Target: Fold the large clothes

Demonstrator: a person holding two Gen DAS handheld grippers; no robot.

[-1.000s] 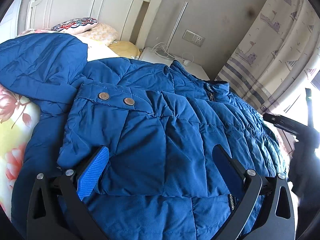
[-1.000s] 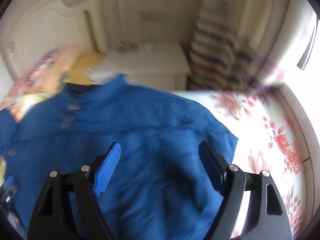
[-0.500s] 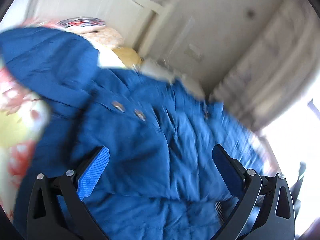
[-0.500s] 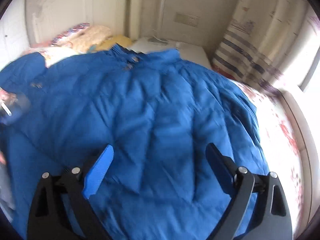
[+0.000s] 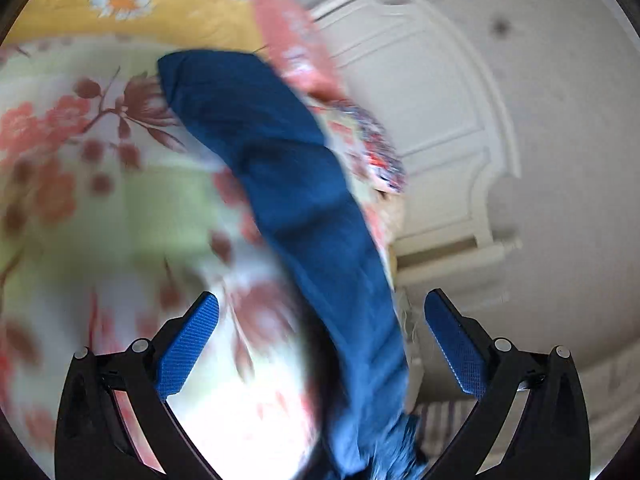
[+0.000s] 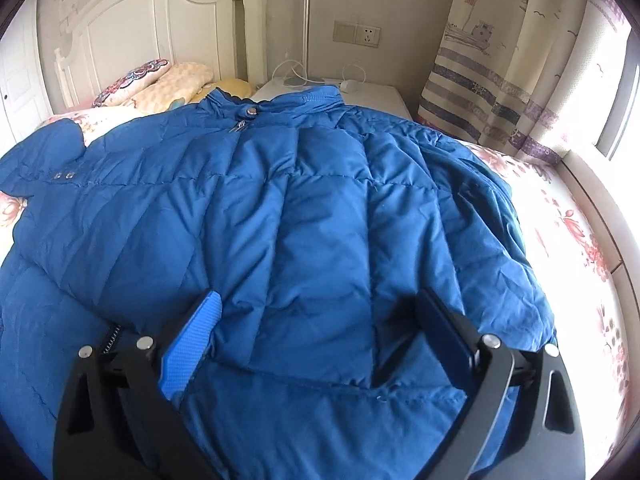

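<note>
Progress: early. The blue jacket (image 6: 304, 216) lies spread on the bed (image 6: 568, 240), largely unfolded. My right gripper (image 6: 320, 332) hovers over it, fingers released. My left gripper (image 5: 320, 340), also released, straddles a sleeve (image 5: 288, 184).

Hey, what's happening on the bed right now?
A person with a gripper in each hand is folding a blue jacket spread over a floral bed. The right gripper hovers open over the jacket's lower part, holding nothing. The left gripper is open too, its blurred view showing a strip of blue jacket fabric running between its fingers; whether it touches is unclear.
</note>
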